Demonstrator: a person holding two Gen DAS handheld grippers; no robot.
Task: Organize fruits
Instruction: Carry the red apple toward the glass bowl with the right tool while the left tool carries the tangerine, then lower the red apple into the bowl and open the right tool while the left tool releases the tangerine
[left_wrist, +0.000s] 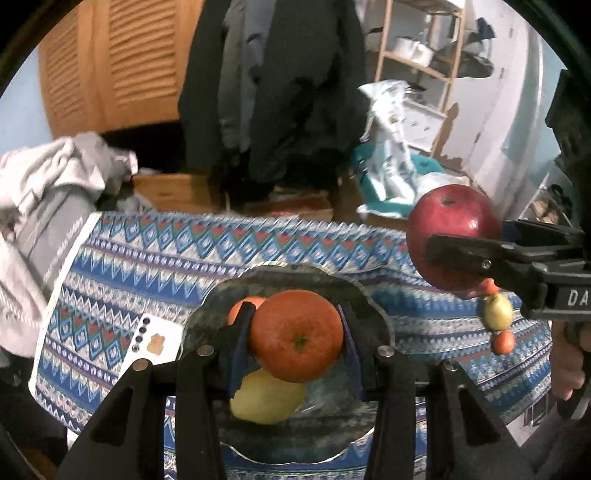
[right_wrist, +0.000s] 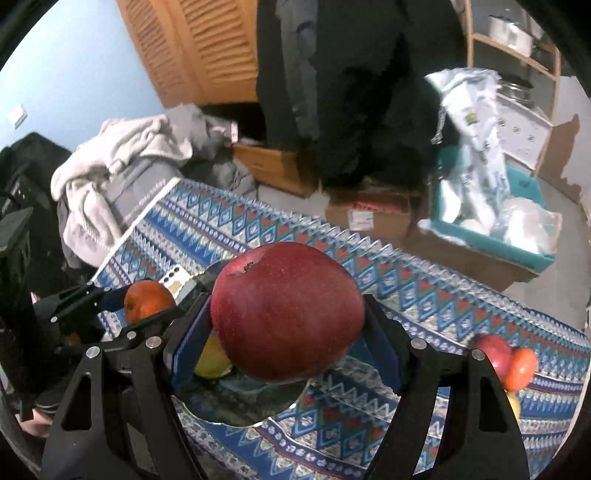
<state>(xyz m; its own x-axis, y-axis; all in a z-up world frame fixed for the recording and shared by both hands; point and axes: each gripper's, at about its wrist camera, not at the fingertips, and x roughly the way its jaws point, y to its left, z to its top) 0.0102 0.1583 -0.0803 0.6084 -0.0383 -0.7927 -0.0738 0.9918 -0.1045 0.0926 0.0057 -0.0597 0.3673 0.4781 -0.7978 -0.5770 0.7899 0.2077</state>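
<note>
Above a dark scalloped plate (left_wrist: 373, 306) lying on the patterned cloth (left_wrist: 147, 266) of the tabletop, the left hand-held gripper (left_wrist: 295, 341) is clamping an orange (left_wrist: 297, 334) between its blue-padded jaws, which are pressing on the fruit's two sides. On the plate beneath, a yellow lemon (left_wrist: 266, 400) is resting, and a second orange fruit (left_wrist: 243, 308) is showing partly behind the left jaw. Toward the tabletop's right part, the right hand-held gripper (right_wrist: 290, 321) is holding a large red apple (right_wrist: 288, 310) — its jaws are standing wide and bearing on the apple's flanks, clear of the cloth. Near the right edge, loose fruit is lying in a cluster: a small red apple (right_wrist: 493, 352), an orange-red fruit (right_wrist: 522, 367) touching it, and a yellow one (right_wrist: 514, 404) just below. Beside the plate's left rim a white phone (left_wrist: 155, 338) is lying flat — camera side up.
</note>
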